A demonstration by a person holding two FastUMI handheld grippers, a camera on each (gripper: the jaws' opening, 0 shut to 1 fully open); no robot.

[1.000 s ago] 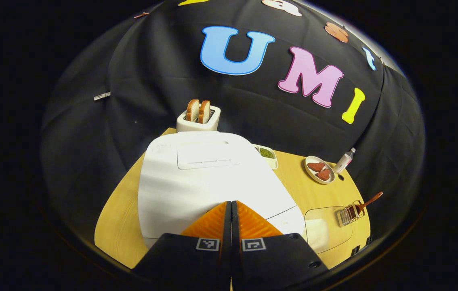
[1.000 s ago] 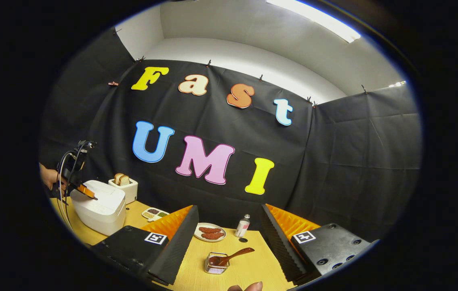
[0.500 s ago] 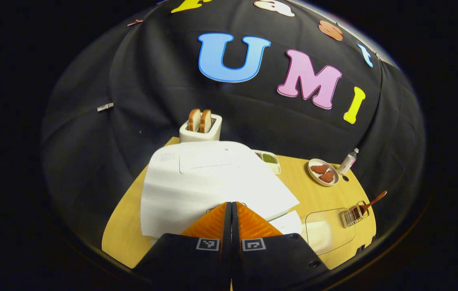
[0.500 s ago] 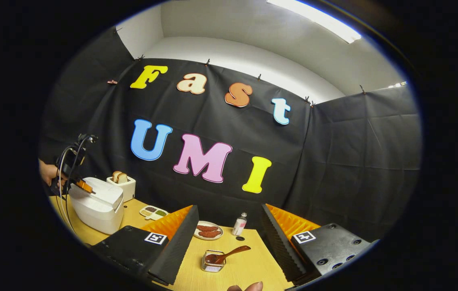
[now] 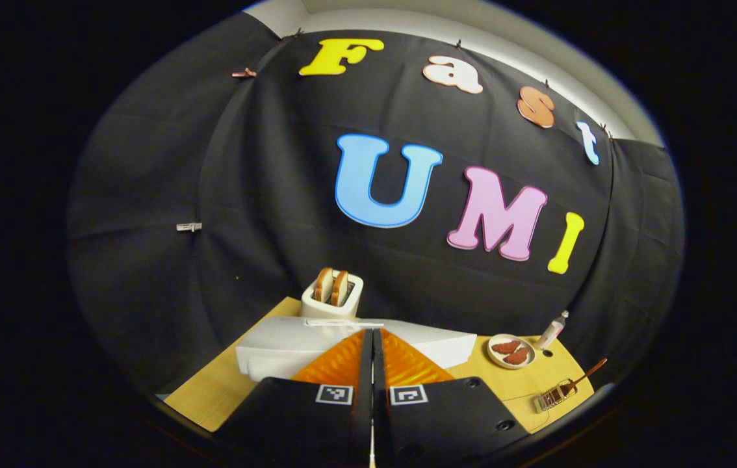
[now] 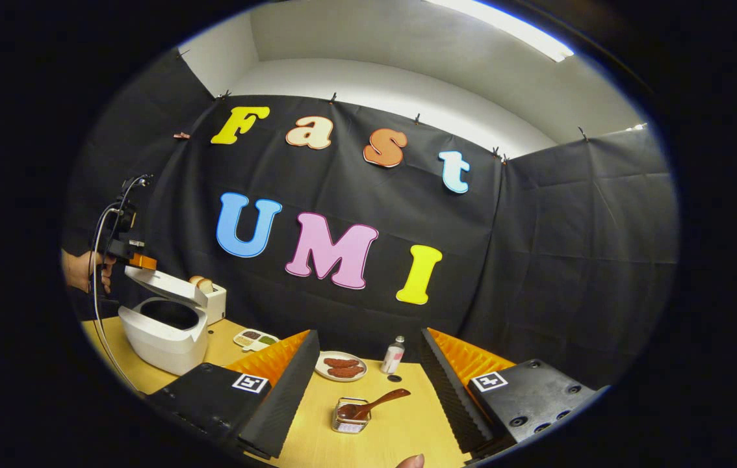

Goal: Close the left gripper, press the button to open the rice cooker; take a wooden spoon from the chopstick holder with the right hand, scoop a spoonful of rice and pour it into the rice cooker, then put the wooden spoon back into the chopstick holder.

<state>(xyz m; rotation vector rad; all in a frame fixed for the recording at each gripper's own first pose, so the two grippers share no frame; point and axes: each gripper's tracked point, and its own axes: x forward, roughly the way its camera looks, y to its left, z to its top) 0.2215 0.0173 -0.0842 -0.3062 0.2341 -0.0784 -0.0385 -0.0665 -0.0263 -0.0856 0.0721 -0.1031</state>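
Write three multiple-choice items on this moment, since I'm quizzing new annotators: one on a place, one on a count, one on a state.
1. Where is the wooden spoon?
A. in the chopstick holder
B. in the rice cooker
C. on the plate

2. How many bread slices stand in the toaster?
A. one
B. two
C. four

3. How is the rice cooker lid?
A. shut
B. raised open
C. removed

Answers: 1 A, its bowl sits in the holder between the right tool's fingers. 2 B, two slices show. 3 B, the lid tilts up under the left tool.
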